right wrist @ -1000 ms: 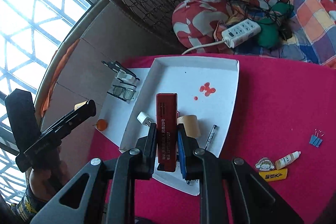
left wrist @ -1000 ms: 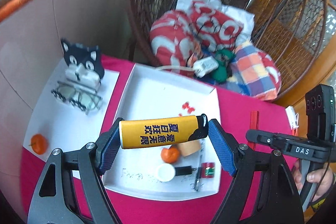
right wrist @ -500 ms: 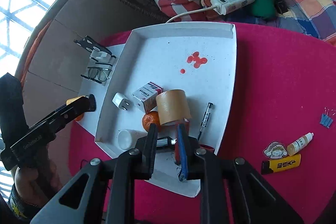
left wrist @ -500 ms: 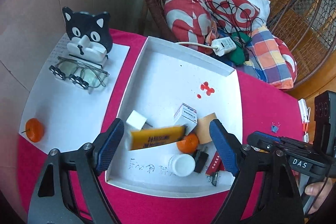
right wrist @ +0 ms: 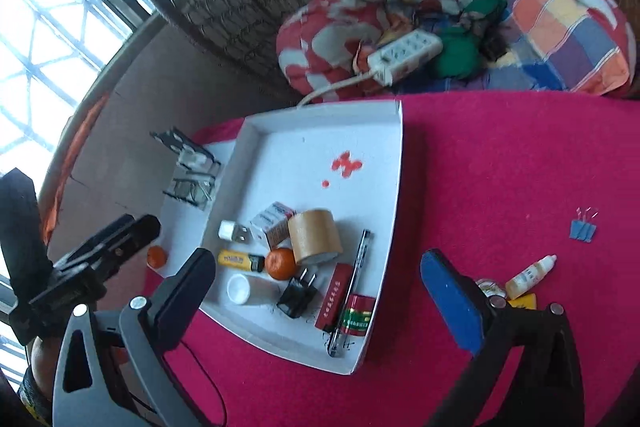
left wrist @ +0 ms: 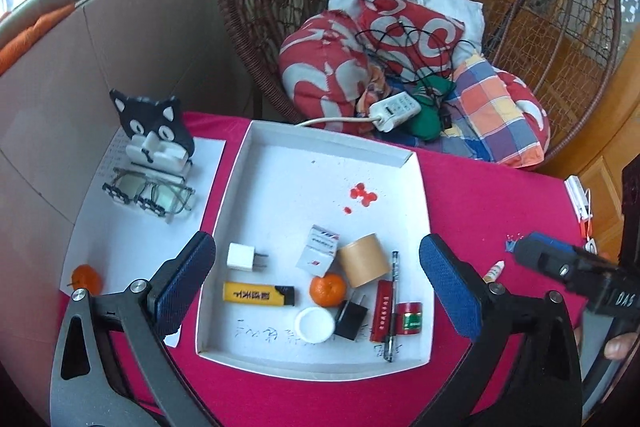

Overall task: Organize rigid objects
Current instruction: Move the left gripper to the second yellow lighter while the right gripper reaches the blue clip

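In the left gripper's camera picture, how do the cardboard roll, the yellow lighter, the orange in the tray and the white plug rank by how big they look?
Largest to smallest, as they look in the left wrist view:
1. cardboard roll
2. yellow lighter
3. orange and white plug: these look about alike, so I would not rank them.
All lie close together in the tray, so distance hardly skews this.

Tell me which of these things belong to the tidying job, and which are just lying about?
Job:
white cardboard tray
yellow lighter
flat red box
small dropper bottle
blue binder clips

Lying about:
cat-shaped glasses stand
white power strip
patterned cushions
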Demonstrator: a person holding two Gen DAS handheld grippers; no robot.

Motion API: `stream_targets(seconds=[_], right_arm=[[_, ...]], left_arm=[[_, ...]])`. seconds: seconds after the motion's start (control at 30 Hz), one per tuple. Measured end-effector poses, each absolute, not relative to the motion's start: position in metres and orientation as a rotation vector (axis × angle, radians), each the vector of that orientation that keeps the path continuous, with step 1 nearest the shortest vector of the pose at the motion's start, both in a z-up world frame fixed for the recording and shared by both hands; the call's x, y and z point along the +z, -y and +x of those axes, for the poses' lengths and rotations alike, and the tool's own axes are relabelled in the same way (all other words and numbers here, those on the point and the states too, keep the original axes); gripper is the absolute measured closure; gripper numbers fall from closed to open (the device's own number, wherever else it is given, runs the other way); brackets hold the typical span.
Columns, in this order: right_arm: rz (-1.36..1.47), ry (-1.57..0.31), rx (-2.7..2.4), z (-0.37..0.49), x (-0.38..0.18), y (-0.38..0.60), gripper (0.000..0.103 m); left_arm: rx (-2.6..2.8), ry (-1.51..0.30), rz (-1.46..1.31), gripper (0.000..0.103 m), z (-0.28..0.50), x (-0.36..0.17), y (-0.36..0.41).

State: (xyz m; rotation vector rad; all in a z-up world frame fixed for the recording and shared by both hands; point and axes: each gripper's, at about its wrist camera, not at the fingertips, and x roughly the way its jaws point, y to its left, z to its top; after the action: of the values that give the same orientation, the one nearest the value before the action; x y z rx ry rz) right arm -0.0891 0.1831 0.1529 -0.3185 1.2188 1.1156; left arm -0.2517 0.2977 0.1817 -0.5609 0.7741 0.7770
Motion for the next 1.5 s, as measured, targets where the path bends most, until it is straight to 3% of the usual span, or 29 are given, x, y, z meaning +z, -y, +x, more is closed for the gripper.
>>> stream_targets(seconds=[0.27,0.43,0.53,0.8,0.9,1.1,1.5], right_arm=[[-0.246,-0.938,1.120,-0.058,0.238,-0.155,0.000],[-0.291,-0.560,0.914,-0.051,0.308,-0.115,0.000],[-0.245,-0.431,0.775,-0.038,0.335,-0.083,0.000],[-0.158,-0.740,0.718,0.028,0.288,-0.033,0.000],[-0.170,-0.782,0.708,0.035,0.275,-0.013,0.000],[-0.168,-0.838,0.648,0.050,0.262,0.027,0.000],[-0.175,-0.950,0.521,0.088,0.238,0.090,0.000]], left_arm=[[0.641,-0.650,-0.469,0.000,-0.223,0.233,-0.263],[0.509,-0.602,-0.408,0.000,-0.194,0.260,-0.232],[0.467,-0.620,-0.397,0.000,-0.175,0.259,-0.219],[0.360,-0.832,-0.319,0.000,-0.112,0.206,-0.178],[0.266,-0.922,-0.315,0.001,-0.087,0.171,-0.162],[0.104,-1.089,-0.350,0.015,-0.045,0.093,-0.128],[0.098,-1.191,-0.433,0.015,0.000,0.034,-0.129]])
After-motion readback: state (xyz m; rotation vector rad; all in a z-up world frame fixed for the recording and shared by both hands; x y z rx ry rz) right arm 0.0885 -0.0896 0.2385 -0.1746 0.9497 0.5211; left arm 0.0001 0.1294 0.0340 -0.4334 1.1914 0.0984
